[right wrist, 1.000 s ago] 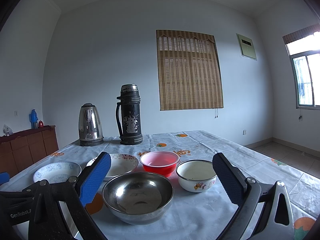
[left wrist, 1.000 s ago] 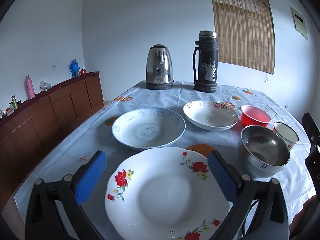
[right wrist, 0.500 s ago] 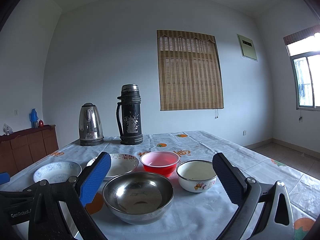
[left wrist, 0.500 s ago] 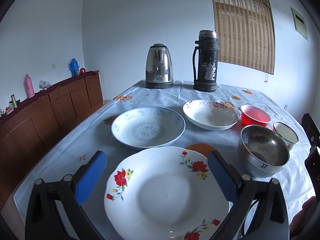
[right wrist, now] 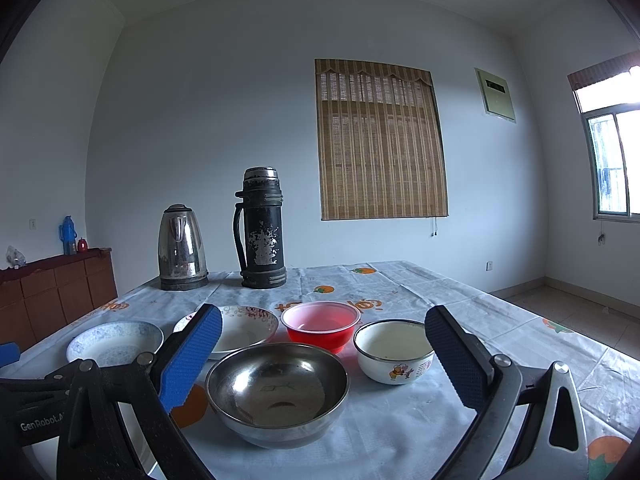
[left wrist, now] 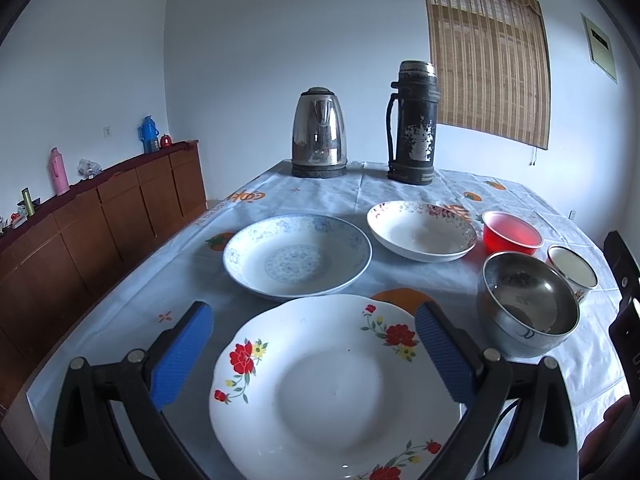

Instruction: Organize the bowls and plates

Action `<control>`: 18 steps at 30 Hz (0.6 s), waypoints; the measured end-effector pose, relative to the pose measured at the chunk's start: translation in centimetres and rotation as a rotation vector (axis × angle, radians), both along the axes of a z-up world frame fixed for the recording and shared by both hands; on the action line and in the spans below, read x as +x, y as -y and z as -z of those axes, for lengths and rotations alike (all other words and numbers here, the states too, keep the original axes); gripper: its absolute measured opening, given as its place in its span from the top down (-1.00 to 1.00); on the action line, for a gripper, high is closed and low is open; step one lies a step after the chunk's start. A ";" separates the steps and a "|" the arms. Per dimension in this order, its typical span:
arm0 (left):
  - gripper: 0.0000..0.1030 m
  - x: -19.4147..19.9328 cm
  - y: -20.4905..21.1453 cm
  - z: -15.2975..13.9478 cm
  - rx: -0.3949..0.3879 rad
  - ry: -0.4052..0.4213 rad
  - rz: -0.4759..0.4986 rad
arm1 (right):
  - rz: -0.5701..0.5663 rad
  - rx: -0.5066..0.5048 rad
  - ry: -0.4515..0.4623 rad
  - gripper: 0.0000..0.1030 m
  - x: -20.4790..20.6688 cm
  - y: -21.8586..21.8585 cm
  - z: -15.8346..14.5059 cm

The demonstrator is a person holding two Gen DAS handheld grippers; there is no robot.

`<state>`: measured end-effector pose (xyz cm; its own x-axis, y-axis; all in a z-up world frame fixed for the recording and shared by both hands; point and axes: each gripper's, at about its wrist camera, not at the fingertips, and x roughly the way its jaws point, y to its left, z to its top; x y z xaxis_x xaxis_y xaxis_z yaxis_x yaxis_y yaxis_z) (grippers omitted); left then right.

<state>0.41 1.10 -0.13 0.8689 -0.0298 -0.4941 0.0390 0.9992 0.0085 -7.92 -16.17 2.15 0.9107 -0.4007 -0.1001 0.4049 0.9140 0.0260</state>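
Observation:
A white plate with red flowers lies nearest in the left wrist view, under my open left gripper, whose blue pads stand on either side of it, apart from it. Beyond it sit a blue-patterned plate and a white dish with a floral rim. My right gripper hangs open just above the steel bowl and holds nothing. Behind that bowl stand a red plastic bowl and a white enamel bowl. The blue-patterned plate and the floral-rimmed dish show at the left.
A steel kettle and a tall black thermos stand at the table's far end. A wooden sideboard runs along the left wall. The tablecloth stretches bare to the right of the bowls.

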 end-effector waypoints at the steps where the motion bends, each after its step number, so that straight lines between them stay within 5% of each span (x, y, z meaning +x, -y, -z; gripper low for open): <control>1: -0.99 0.0 0.0 0.0 0.000 0.000 0.000 | 0.000 0.000 0.000 -0.99 0.0 0.0 0.0; 18: -0.99 0.0 -0.1 0.0 -0.003 -0.002 -0.001 | -0.001 -0.006 -0.002 -0.99 -0.1 -0.1 0.2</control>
